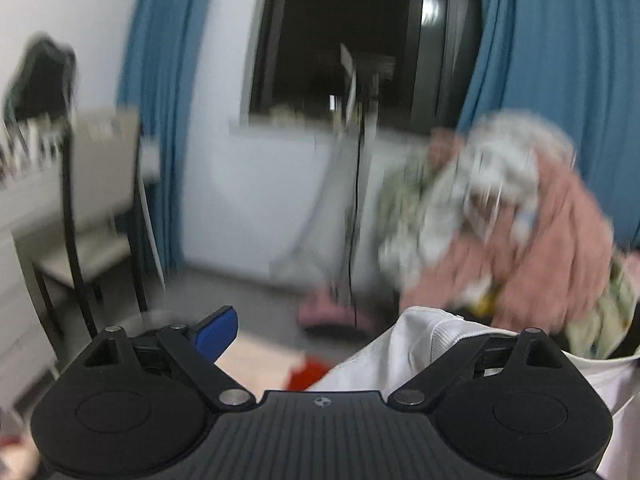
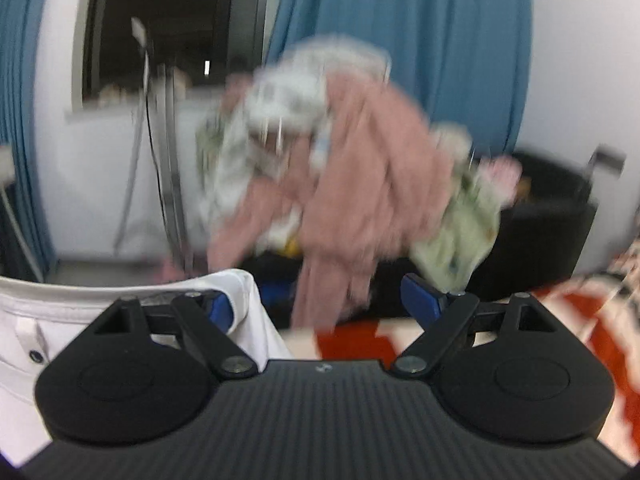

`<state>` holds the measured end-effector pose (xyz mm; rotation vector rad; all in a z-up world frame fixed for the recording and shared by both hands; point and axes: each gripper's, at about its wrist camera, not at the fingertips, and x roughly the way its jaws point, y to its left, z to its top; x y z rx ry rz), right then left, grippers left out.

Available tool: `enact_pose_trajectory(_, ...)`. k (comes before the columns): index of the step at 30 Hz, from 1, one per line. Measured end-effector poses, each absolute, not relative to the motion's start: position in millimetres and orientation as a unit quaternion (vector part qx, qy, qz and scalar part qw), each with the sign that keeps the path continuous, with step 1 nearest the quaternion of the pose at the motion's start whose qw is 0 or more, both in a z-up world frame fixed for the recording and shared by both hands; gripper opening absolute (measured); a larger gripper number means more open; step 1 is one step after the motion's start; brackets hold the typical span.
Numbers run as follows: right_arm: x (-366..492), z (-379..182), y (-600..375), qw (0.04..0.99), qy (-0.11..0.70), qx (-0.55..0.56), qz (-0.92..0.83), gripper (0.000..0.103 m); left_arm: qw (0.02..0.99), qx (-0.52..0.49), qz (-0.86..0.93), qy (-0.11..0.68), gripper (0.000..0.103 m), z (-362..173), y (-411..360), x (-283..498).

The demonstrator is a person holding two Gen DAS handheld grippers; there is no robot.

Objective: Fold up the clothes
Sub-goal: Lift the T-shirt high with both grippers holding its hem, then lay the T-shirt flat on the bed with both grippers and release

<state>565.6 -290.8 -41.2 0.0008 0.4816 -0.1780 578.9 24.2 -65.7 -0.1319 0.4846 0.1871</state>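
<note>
Hanging between the two grippers is a white garment [image 1: 420, 348], its ribbed edge draped over the right side of the left gripper [image 1: 320, 332] and its collar band, with a small dark button below it, spread across the left side of the right gripper [image 2: 320, 300]. On the left gripper only one blue fingertip [image 1: 218, 330] shows, standing well out to the left; the other is buried under the white cloth, so I cannot tell whether this gripper is clenched on the fabric or merely carrying it. On the right gripper both blue fingertips [image 2: 420, 300] show, set wide apart: the jaws are released, and the white cloth lies over and around the left fingertip without being pinched. Beyond the grippers a heap of clothes [image 2: 340, 168] is piled on a black seat [image 2: 552, 216], with a pink piece [image 1: 560, 240] on top, a white patterned piece above it and pale green ones at the sides; all of it is blurred. Below the grippers lies a red and cream cover [image 2: 560, 320]. Behind stand blue curtains [image 1: 560, 60] on either side of a dark window [image 1: 340, 40], a white wall, a metal stand with a black cord [image 1: 356, 200], and at far left a chair [image 1: 92, 216] beside a white table [image 1: 24, 208].
</note>
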Motion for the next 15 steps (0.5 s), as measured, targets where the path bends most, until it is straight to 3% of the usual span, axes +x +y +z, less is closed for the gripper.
enact_pose_trajectory(5,609.3,-110.4,-289.8,0.93,0.364,0.03,-0.046,0.085,0.928,0.002,0.057,0.369,0.091,-146.9,36.6,648.7)
enact_pose_trajectory(11,624.4,-108.1,-281.7,0.901,0.432,0.022,0.02,0.085,0.88,0.036,-0.031,0.472,0.097,-141.7,47.0,684.4)
enact_pose_trajectory(15,615.4,-88.5,-269.5,0.883,0.46,0.029,0.087,0.085,0.877,0.022,-0.057,0.476,0.102,-98.7,51.4,669.1)
